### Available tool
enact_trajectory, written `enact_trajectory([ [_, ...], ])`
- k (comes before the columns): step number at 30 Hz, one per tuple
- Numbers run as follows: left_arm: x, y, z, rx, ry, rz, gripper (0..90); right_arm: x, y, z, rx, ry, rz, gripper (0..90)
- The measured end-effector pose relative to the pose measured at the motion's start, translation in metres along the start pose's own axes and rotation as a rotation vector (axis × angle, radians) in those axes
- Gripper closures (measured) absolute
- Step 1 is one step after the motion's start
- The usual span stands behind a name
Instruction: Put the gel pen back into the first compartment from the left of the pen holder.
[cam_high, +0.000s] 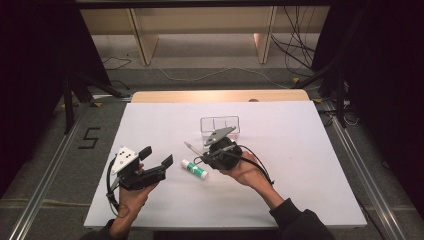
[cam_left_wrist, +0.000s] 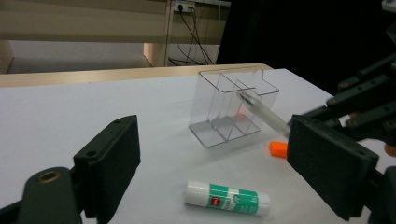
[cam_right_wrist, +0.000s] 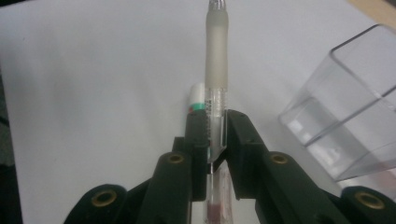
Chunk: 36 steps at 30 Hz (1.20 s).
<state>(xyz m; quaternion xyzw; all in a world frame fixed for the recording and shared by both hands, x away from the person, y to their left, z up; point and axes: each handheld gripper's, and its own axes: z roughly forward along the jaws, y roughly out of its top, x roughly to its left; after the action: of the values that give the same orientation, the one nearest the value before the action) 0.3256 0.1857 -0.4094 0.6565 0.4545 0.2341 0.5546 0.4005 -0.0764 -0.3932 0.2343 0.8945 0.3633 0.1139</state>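
Starting at the left of the white worktop (cam_high: 150, 210), we see the left gripper (cam_high: 156, 156) held above the near left part, its jaws spread wide with nothing between them. In its own view those two black jaws frame the scene ahead without touching anything.

Next to the right, we find a glue stick (cam_high: 194, 169) lying flat on the worktop, roughly midway between the two grippers and nearer the front edge than the back. It has a white body with a green label, seen clearly in the left gripper view (cam_left_wrist: 227, 197).

Just right of it, we see the right gripper (cam_high: 206, 156) with its jaws closed narrow on a pen (cam_right_wrist: 216, 79). The pen has a clear barrel and a frosted grip sleeve, and it sticks out past the jaw tips, pointing toward the left in the high view (cam_high: 192, 148). It is lifted clear of the worktop.

Behind the right gripper, toward the back edge near the middle, stands a clear plastic organizer (cam_high: 220, 121) with inner dividers. In the left gripper view (cam_left_wrist: 233, 105) we can see its compartments hold nothing. The pen's tip is near its rim there, but we cannot tell whether they touch.

A small orange thing (cam_left_wrist: 278, 148) lies on the worktop beside the organizer, partly hidden.
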Motion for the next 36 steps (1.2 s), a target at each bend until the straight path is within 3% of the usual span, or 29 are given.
enact_trajectory([
  [8,-0.007,-0.002,0.004,0.017,-0.048,0.009,16.9,-0.016,0.0,-0.009,-0.093,-0.056,0.052,79.9],
  [17,-0.012,-0.004,0.006,0.036,-0.093,0.028,16.9,-0.031,0.002,-0.011,-0.171,-0.084,0.107,79.8],
  [36,-0.013,-0.004,0.008,0.044,-0.103,0.037,16.9,-0.052,0.023,-0.006,-0.299,-0.153,0.169,79.9],
])
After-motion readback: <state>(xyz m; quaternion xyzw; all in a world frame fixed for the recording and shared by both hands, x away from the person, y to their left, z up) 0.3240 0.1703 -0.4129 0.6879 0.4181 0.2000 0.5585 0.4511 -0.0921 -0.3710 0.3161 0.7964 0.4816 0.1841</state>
